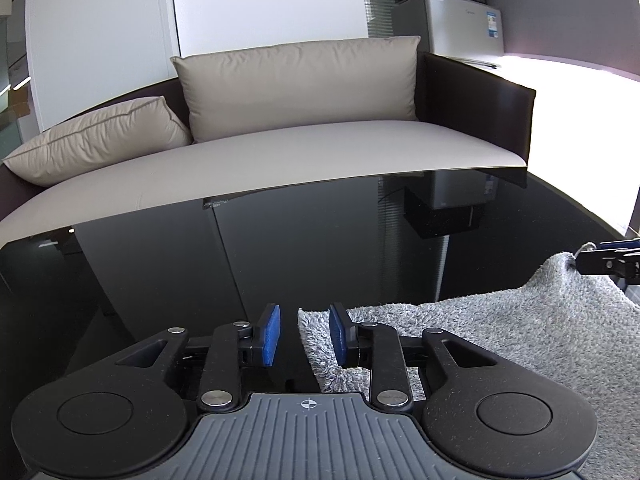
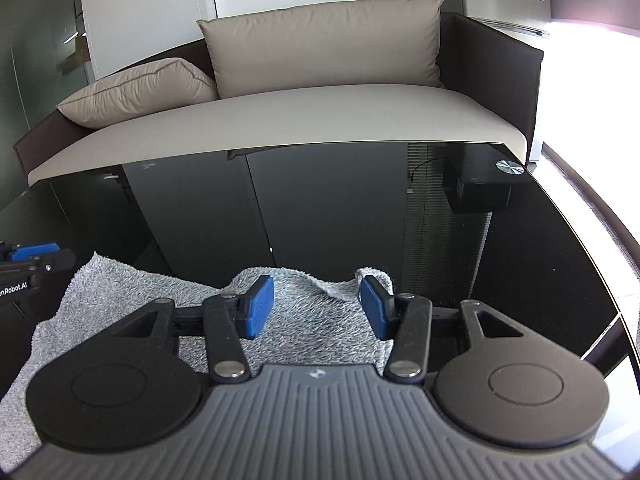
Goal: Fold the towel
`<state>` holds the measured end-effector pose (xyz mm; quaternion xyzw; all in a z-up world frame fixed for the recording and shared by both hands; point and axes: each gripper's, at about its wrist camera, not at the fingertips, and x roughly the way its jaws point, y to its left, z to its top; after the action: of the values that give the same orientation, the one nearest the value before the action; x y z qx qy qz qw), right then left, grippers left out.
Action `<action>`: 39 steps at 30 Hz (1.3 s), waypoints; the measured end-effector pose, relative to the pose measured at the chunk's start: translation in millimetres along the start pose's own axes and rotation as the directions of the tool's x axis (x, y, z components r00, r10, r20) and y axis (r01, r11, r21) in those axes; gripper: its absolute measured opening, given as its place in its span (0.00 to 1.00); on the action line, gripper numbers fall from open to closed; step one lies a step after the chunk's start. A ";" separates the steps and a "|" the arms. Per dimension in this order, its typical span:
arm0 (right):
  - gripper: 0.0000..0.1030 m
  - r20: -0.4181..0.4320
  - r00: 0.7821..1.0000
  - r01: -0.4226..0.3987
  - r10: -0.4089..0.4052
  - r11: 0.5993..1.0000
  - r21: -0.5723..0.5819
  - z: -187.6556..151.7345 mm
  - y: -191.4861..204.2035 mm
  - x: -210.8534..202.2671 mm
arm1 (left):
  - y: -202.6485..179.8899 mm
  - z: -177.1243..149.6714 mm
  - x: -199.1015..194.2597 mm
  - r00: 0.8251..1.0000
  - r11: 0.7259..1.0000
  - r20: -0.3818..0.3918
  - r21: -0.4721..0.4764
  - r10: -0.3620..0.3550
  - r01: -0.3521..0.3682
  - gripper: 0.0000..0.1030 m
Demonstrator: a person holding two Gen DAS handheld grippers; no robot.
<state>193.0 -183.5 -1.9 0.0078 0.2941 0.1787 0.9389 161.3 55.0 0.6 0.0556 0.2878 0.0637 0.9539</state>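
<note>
A fluffy grey towel (image 1: 500,332) lies on a glossy black table (image 1: 280,248). My left gripper (image 1: 305,334) is open, its blue pads straddling the towel's far left corner. In the right wrist view the towel (image 2: 312,316) lies rumpled under my right gripper (image 2: 317,306), which is open over its far right edge, with a raised fold between the pads. The right gripper also shows at the right edge of the left wrist view (image 1: 612,260), at the towel's far corner. The left gripper shows at the left edge of the right wrist view (image 2: 32,258).
A beige sofa (image 1: 280,152) with two cushions stands right behind the table's far edge. A small fridge (image 1: 460,24) with a microwave on top stands at the back right. A round metal disc (image 2: 510,168) sits at the table's far right corner.
</note>
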 end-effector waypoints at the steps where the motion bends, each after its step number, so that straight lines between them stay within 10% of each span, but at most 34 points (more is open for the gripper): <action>1: 0.49 -0.007 1.000 -0.013 0.013 1.000 -0.001 -0.2 0.8 1.3 | -1.3 0.1 -0.7 1.000 1.000 0.002 0.004 0.001 -0.001 0.28; 14: 0.49 -0.036 0.995 -0.092 0.094 0.995 0.046 -1.3 -3.4 -0.5 | -6.6 -5.0 1.5 1.000 1.000 -0.015 0.020 -0.015 0.015 0.33; 17: 0.49 0.018 0.999 0.046 -0.047 0.997 0.066 1.1 -8.3 -6.1 | -3.7 -5.6 2.4 1.000 1.000 -0.018 0.014 -0.005 0.006 0.34; 22: 0.49 0.033 0.998 0.057 -0.061 0.990 0.128 4.5 -23.7 -14.2 | -1.0 -5.3 2.8 1.000 1.000 -0.019 0.010 -0.001 0.001 0.38; 26: 0.49 0.012 0.992 -0.126 0.126 0.983 0.132 3.9 -19.6 -12.8 | -0.1 -4.7 2.1 1.000 1.000 -0.019 0.009 -0.004 0.004 0.39; 31: 0.50 -0.039 0.986 -0.161 0.162 0.986 0.033 0.8 1.9 -3.6 | 0.9 -5.1 1.0 1.000 1.000 -0.020 0.010 -0.010 0.010 0.41; 39: 0.57 0.165 0.985 0.029 -0.044 0.995 0.092 8.7 -14.7 -29.4 | 3.2 -5.1 2.2 1.000 1.000 -0.025 0.004 -0.009 0.009 0.41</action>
<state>180.2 -206.4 19.7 0.0592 0.2224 0.1471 0.9620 160.0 58.9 -4.4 0.0558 0.3000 0.0595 0.9504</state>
